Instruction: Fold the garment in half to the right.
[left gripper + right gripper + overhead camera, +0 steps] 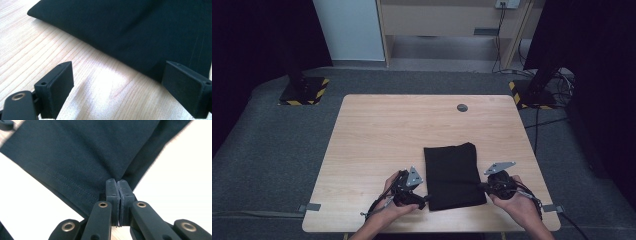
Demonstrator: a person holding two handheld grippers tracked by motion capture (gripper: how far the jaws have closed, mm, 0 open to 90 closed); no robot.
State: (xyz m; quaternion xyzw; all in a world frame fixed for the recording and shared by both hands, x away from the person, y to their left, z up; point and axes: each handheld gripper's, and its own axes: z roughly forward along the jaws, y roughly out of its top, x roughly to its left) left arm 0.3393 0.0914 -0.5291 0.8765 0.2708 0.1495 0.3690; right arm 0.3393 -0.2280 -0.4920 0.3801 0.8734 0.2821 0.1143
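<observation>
A folded black cloth (453, 175) lies flat on the wooden table (382, 130), toward the near edge. My left gripper (424, 200) rests low at the cloth's near left corner. In the left gripper view its jaws stand wide apart, so the left gripper (120, 75) is open over bare wood, with the cloth (125, 30) just beyond its pads. At the cloth's right edge is my right gripper (482, 186). The right gripper (117, 187) has its pads pressed together on the hem of the cloth (82, 152), which puckers into them.
A small round grey cap (462, 107) sits in the tabletop at the far middle. Two stands on yellow-and-black striped bases (304, 92) (532, 95) flank the table's far corners, and cables trail on the floor at the right. Grey carpet surrounds the table.
</observation>
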